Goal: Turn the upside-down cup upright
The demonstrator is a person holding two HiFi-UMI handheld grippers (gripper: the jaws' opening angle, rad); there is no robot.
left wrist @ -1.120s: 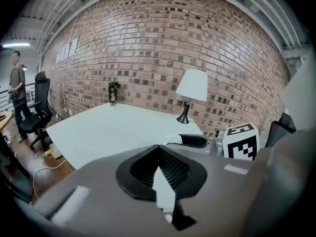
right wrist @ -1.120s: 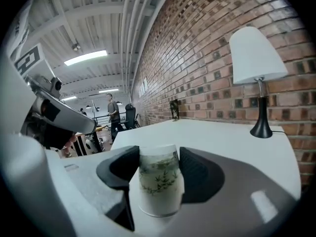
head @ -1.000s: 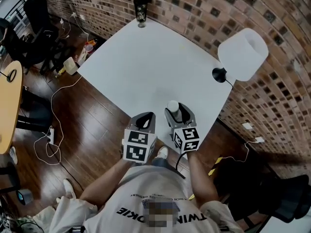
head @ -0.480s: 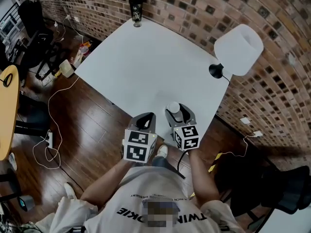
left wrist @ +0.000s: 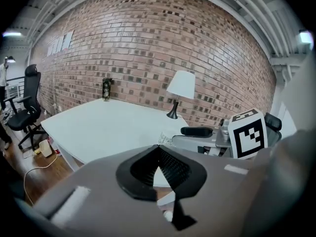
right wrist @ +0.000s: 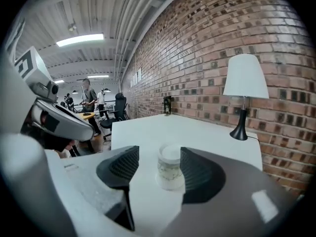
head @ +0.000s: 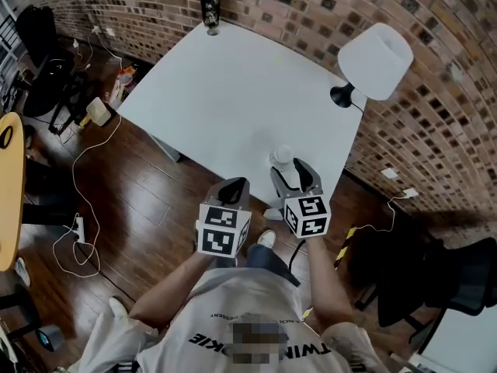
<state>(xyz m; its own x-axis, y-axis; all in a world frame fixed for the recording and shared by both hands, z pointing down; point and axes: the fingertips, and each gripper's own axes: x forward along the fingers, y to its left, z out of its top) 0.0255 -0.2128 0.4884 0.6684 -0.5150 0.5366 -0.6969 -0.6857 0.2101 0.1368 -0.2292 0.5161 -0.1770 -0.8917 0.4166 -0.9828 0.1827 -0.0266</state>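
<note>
White table (head: 233, 76) lay ahead of both grippers; left gripper (left wrist: 158, 163) was closed on nothing, right gripper (right wrist: 159, 171) gaped wide, unloaded. Upside-down cup (right wrist: 170, 168) stood between the right jaws, nearer the right-hand one: seemingly light, thin-walled, crushable, best pinched mid-wall. Its rim and any jaw contact could not be made out.

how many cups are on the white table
2: a pale upside-down cup at the near edge, between the jaws of the right gripper, and a tall dark tumbler at the far corner.
</note>
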